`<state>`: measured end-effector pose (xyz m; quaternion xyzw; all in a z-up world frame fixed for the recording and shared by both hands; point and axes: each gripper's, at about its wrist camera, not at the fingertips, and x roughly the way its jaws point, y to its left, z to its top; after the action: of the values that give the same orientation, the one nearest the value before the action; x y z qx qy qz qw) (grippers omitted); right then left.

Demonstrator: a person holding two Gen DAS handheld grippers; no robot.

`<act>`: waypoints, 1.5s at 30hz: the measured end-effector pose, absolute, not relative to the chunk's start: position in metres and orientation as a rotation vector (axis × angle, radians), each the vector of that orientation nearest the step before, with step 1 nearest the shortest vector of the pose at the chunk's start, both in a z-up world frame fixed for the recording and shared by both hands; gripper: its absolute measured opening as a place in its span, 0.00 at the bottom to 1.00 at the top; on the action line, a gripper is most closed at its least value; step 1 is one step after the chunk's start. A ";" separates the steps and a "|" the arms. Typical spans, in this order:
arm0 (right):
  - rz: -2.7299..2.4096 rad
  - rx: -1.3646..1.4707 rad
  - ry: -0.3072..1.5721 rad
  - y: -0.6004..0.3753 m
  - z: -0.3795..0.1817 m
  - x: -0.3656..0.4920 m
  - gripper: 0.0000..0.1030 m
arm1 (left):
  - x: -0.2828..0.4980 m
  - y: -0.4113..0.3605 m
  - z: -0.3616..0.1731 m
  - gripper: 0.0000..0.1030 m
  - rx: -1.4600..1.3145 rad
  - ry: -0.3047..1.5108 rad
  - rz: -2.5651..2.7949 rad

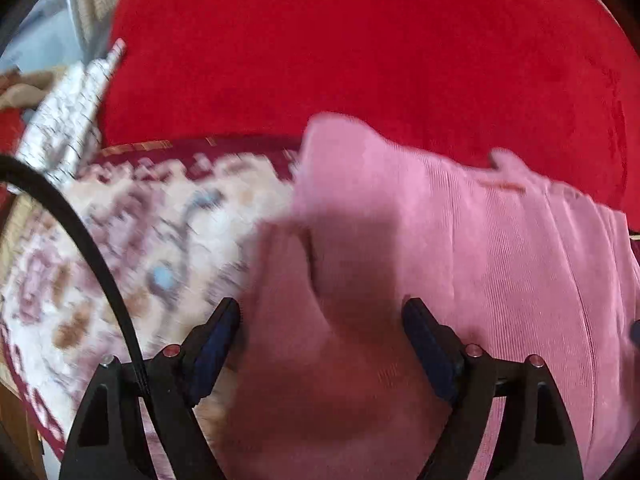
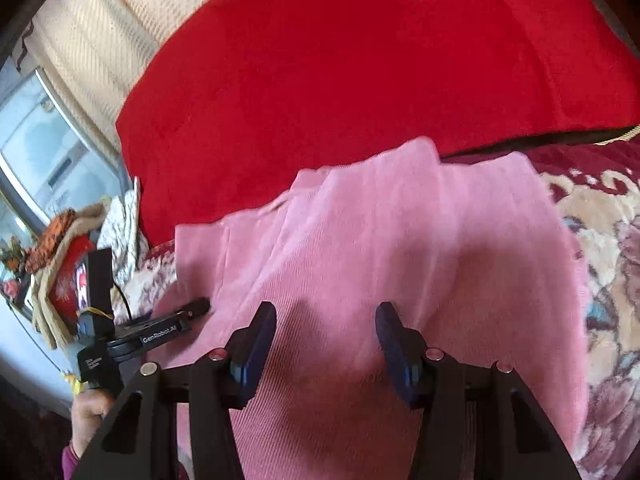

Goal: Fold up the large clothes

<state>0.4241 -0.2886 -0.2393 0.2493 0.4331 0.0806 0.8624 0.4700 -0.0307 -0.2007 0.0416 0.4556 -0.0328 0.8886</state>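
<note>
Both grippers, left gripper and right gripper, hover released over the pink garment; blur probably risks a shallow, slipping pinch.

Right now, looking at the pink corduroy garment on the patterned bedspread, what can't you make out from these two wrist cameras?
- What kind of garment the pink corduroy garment is: its near end runs off the bottom edge in both views.
- The patterned bedspread: its pattern is motion-blurred in the left wrist view.
- Whether the left gripper touches cloth: right wrist view, only one dark tip shows.
- Small objects by the window: right wrist view, too small.
</note>
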 end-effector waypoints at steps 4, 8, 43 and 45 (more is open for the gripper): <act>0.139 0.549 0.849 -0.305 -0.231 0.415 0.57 | 0.458 -0.015 -0.192 0.83 0.086 0.891 -0.011; 0.124 0.545 0.996 -0.306 -0.252 0.421 0.55 | 0.460 0.010 -0.218 0.83 0.015 0.998 -0.042; 0.126 0.572 1.017 -0.299 -0.265 0.421 0.57 | 0.371 0.037 -0.238 0.83 -0.694 0.959 -0.335; 0.128 0.577 1.017 -0.300 -0.265 0.420 0.57 | 0.379 0.035 -0.240 0.83 -0.723 0.934 -0.315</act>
<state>0.4205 -0.2995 -0.2653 0.2720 0.4796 0.0605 0.8320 0.3795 0.0351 -0.2400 -0.3394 0.4385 -0.1479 0.8189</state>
